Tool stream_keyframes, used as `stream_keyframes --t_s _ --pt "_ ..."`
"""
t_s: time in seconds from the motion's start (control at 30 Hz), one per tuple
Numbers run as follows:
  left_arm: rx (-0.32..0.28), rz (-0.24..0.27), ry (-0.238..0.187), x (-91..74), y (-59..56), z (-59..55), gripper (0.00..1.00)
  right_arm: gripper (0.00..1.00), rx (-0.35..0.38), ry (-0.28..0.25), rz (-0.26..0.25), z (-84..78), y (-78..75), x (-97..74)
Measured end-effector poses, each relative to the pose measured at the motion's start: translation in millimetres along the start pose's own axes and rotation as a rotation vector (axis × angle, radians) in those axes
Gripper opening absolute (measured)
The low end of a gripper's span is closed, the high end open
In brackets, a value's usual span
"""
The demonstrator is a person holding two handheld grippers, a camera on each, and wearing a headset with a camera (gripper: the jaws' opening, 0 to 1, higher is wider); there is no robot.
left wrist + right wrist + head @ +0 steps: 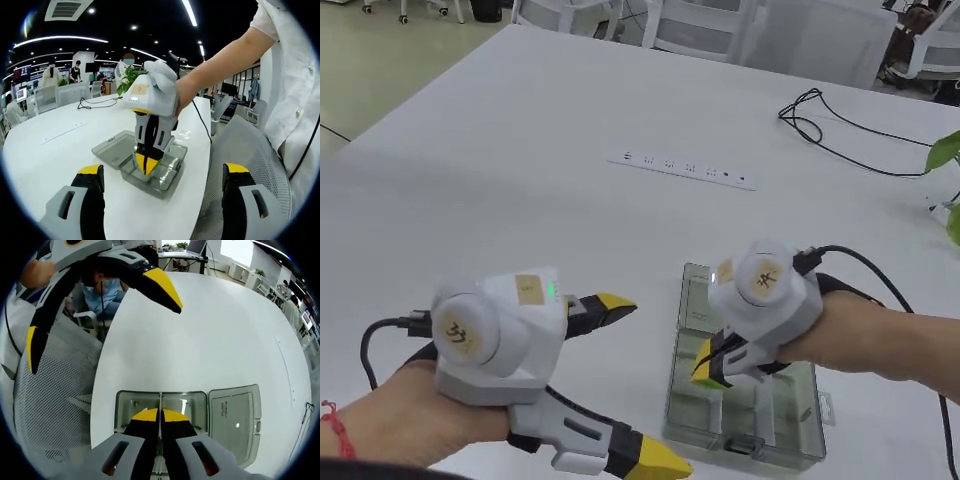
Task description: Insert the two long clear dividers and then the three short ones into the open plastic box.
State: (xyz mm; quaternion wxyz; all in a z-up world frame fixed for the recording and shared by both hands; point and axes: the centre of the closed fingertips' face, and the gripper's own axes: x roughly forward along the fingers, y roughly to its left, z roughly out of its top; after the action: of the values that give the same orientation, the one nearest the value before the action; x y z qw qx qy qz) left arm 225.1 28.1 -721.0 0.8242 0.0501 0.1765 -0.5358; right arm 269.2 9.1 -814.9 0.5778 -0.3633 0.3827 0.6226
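The white table (520, 150) carried the clear plastic box (802, 425), with its lid (235, 420) lying open and flat against the box's side. The left gripper (642, 380) hung just to the left of the box, jaws spread wide and empty. The right gripper (704, 372) pointed down into the box, jaws pressed together. A thin clear divider (160, 400) stood inside the box in line with the tips, though I couldn't tell if it was pinched.

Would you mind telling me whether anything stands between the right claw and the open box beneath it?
Nothing visible does. The right claw points straight down at the open box, tips shut over its compartments. The left claw, open, hangs over the table beside the box, apart from it.
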Motion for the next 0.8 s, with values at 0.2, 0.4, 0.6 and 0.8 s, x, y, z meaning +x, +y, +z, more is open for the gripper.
stream_keyframes --t_s 0.2,0.4,0.6,0.8 --pt "0.001 -0.003 0.002 0.9 -0.2 -0.4 1.00 0.02 0.000 -0.002 0.000 -0.9 -0.1 0.3" --pt "0.001 -0.004 0.007 1.3 -0.5 -1.6 1.00 0.03 -0.004 -0.001 -0.003 -0.5 0.2 0.3" --pt "0.002 -0.002 0.011 0.6 -0.2 -2.0 1.00 0.03 0.024 -0.016 -0.008 -0.4 -0.4 0.1" --pt "0.004 0.000 0.014 -0.1 0.1 -1.7 1.00 0.07 0.046 -0.049 -0.017 2.6 -1.8 -6.6"
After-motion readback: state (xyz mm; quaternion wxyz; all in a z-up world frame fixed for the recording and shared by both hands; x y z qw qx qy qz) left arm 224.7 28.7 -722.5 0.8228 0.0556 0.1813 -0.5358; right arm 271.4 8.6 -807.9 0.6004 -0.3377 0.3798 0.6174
